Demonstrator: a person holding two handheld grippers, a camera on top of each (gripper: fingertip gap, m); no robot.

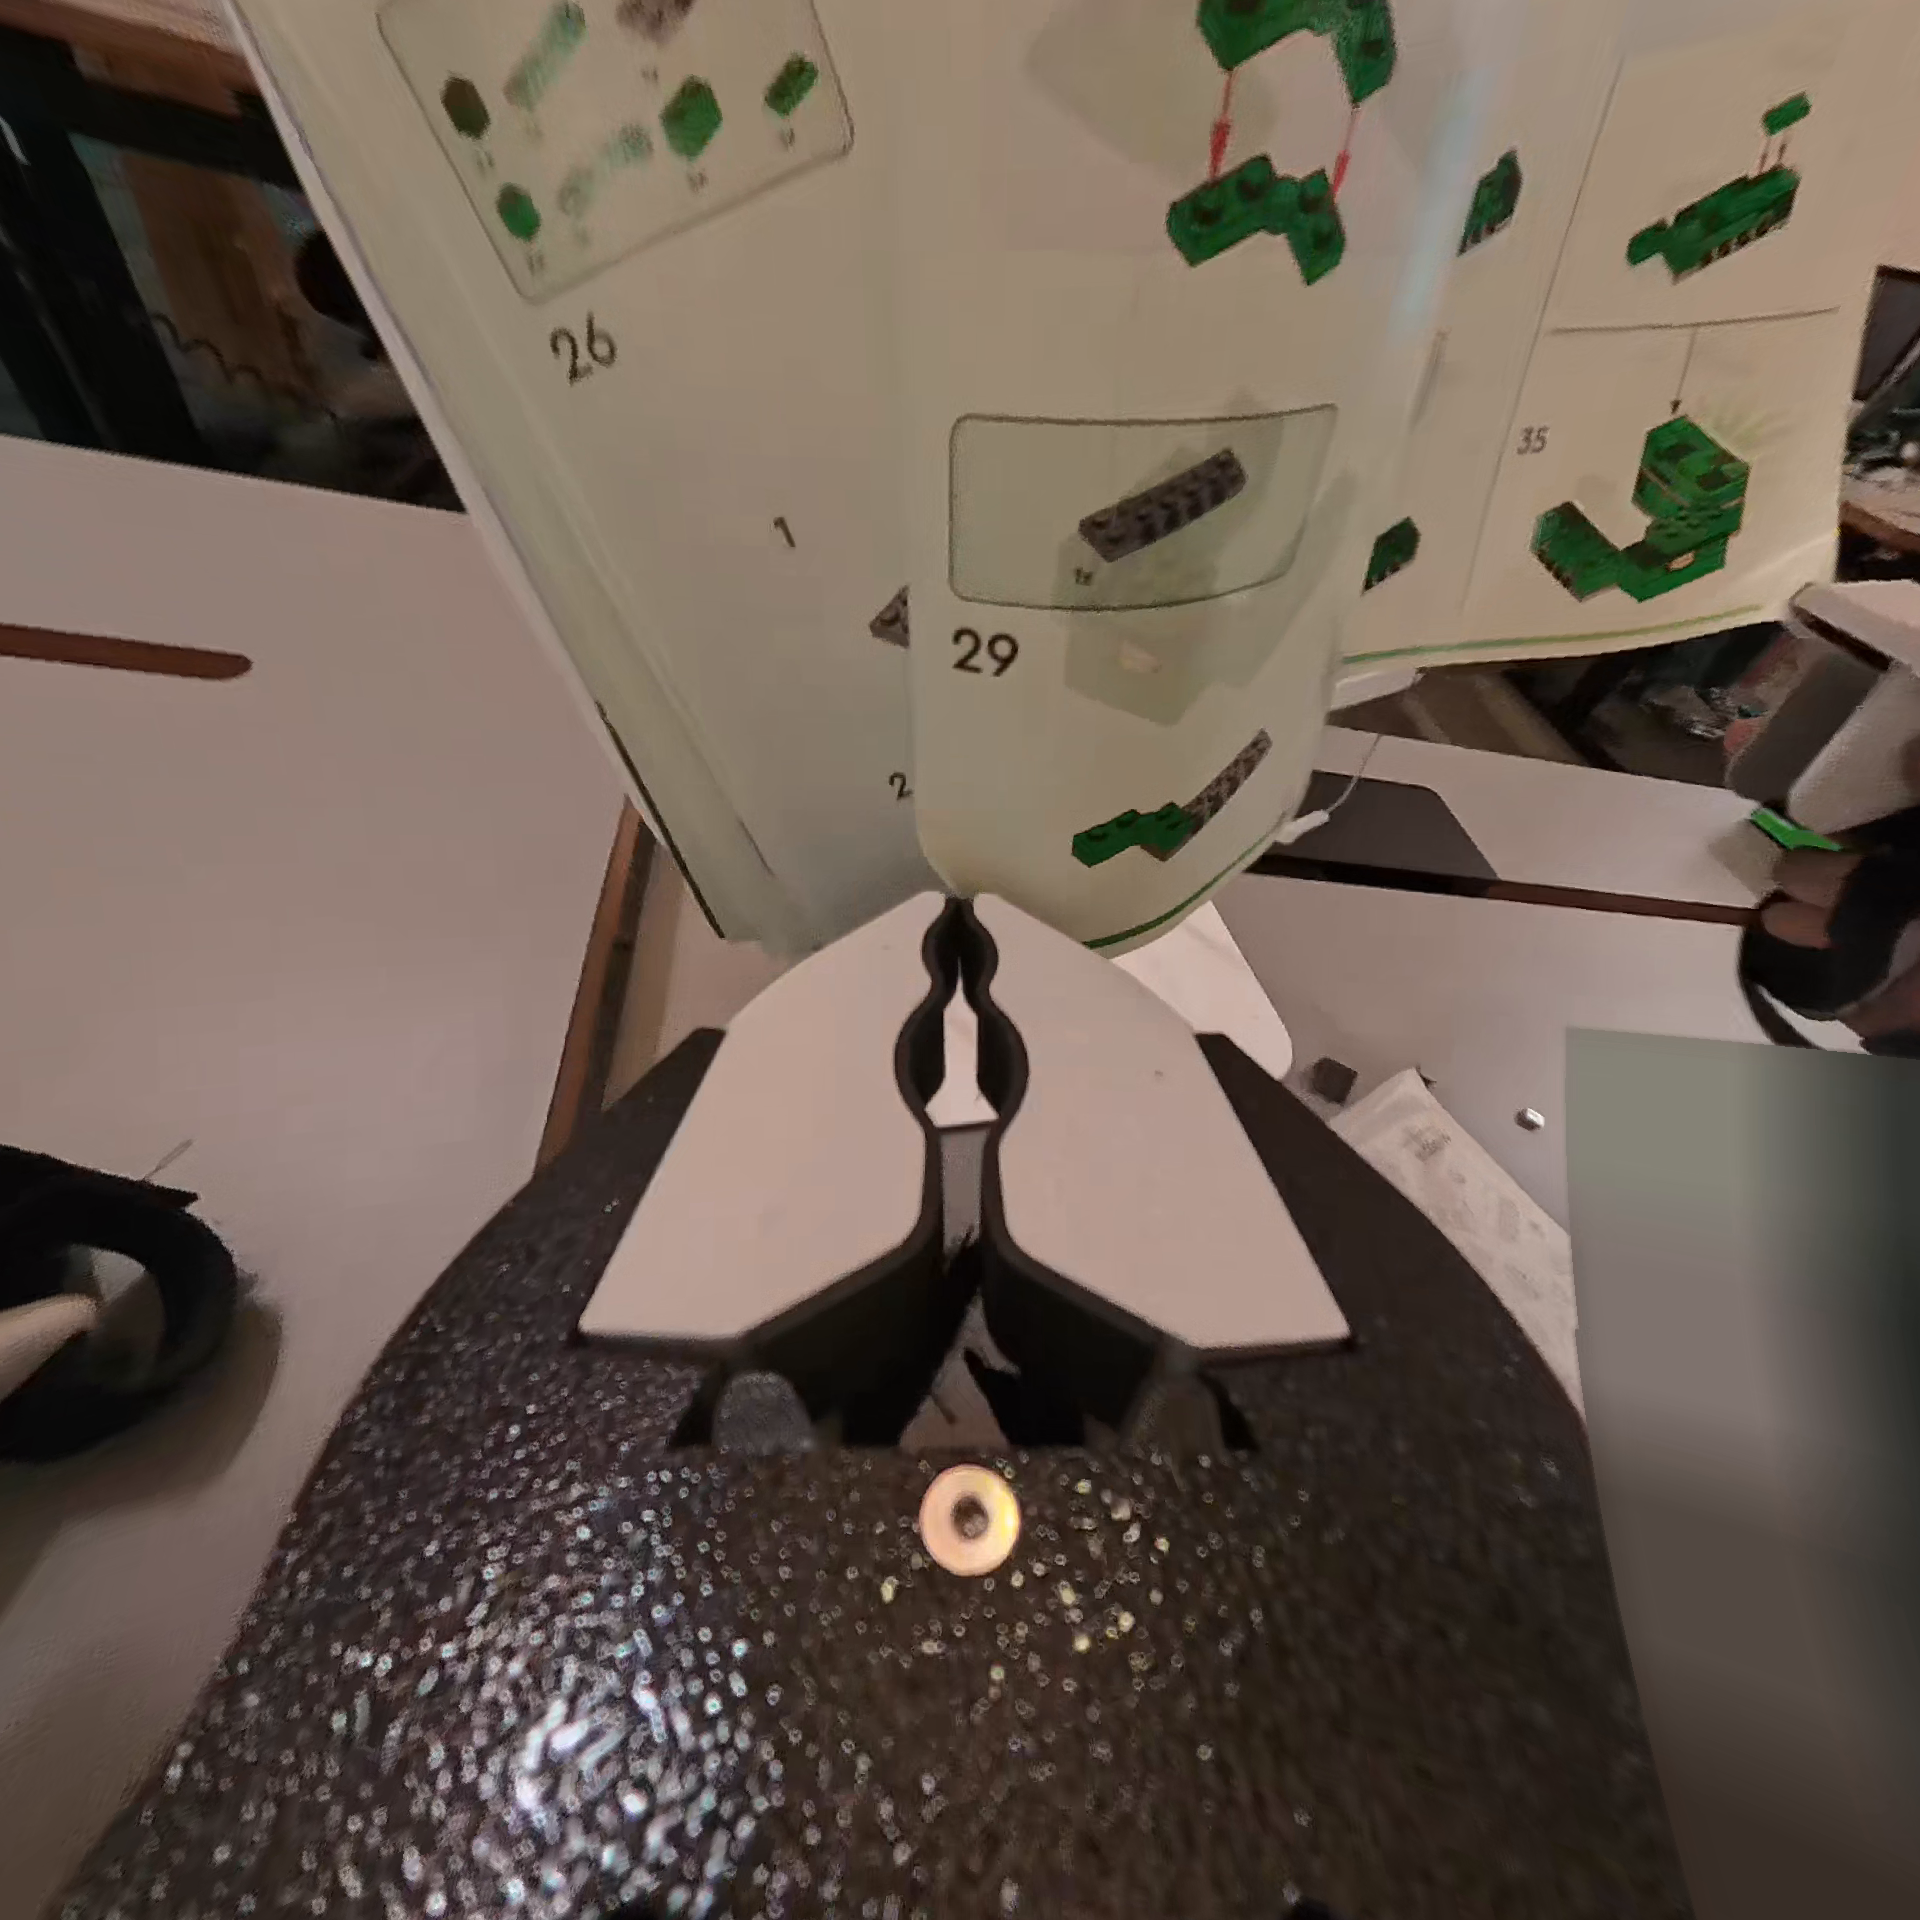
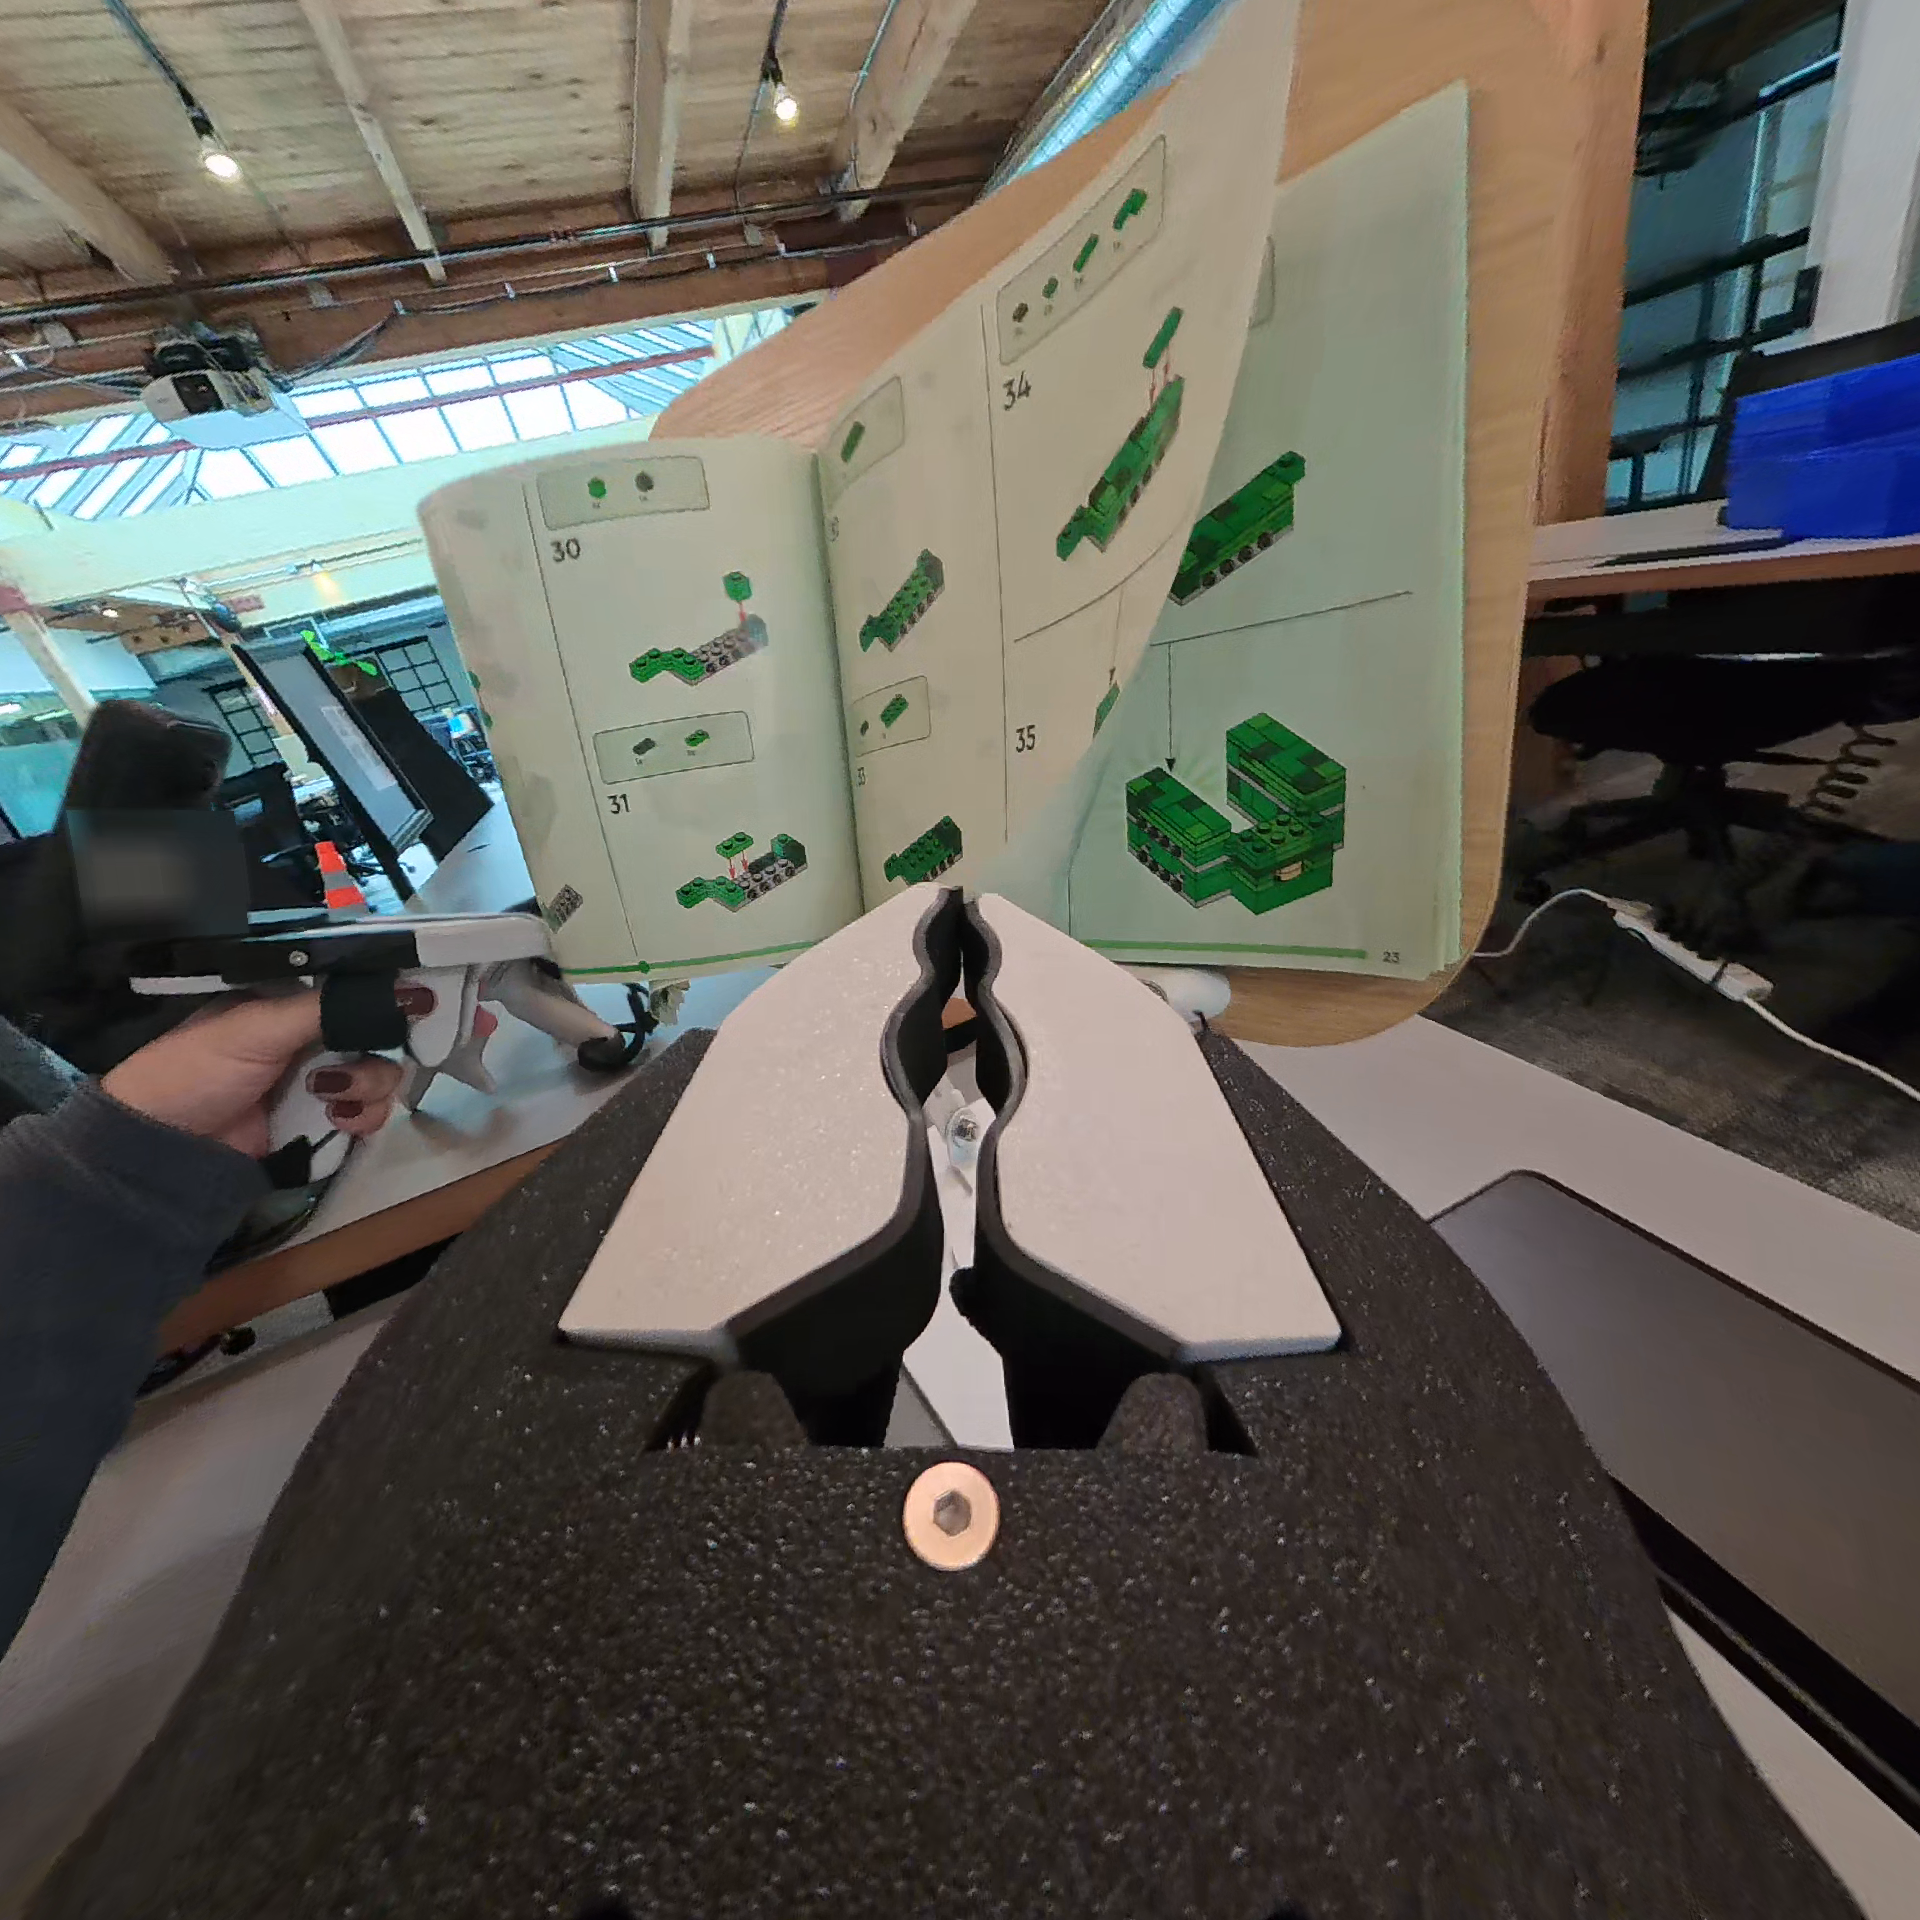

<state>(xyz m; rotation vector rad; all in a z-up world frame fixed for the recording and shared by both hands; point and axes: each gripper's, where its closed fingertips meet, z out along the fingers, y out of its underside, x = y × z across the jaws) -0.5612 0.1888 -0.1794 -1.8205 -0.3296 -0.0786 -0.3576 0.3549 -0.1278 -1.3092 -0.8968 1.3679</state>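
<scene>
Left claw [image 1: 961, 914] is pinched tight on the bottom edge of a curled page of the brick instruction booklet [image 1: 831, 468] — it's held open and upright above the white surface [image 1: 260, 883], spine running up-down. Right claw [image 2: 961, 909] is clamped on the bottom edge near the spine, pages [image 2: 1278, 727] fanning rightward.

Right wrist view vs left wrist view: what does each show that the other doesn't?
Right only: wooden ceiling beams, a blue bin, a black office chair, the hand gripping the left gripper's handle.

Left only: a black strap on the white table, the left gripper shut on a curled page.

Both: the open instruction booklet, held upright.
</scene>
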